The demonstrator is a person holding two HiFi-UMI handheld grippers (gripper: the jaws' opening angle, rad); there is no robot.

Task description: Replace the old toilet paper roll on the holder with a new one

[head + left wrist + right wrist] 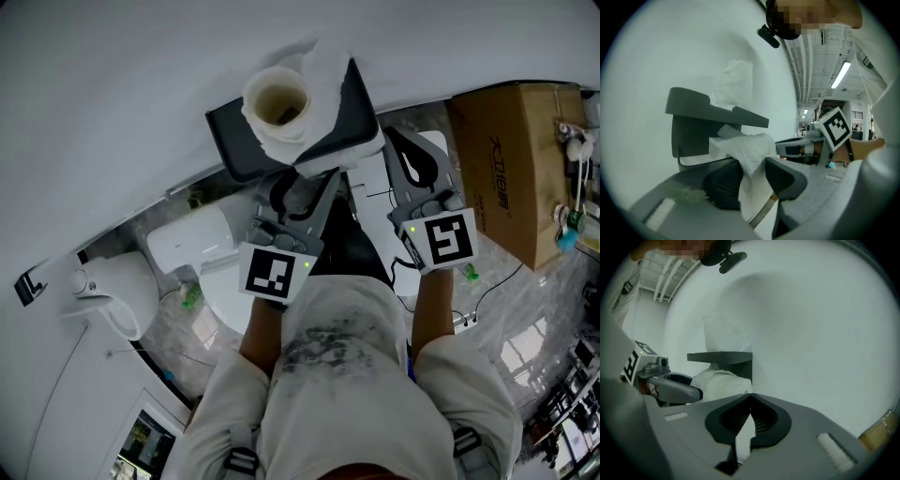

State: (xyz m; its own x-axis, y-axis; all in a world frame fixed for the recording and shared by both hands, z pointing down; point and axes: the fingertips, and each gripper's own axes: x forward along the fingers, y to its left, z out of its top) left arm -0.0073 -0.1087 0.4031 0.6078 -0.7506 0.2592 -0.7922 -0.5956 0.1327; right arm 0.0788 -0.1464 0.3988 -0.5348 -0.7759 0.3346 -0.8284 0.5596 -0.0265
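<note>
Left gripper: my jaws close on the loose paper tail, apparently pinching it
Right gripper: my jaws together, nothing between
Holder: grey, on the wall, just beyond the tail

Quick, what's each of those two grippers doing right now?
Left gripper: jaws closed on a hanging piece of toilet paper.
Right gripper: jaws shut, holding nothing.

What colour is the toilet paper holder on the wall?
Dark grey. The wall-mounted plastic holder shows best in the left gripper view.
</note>
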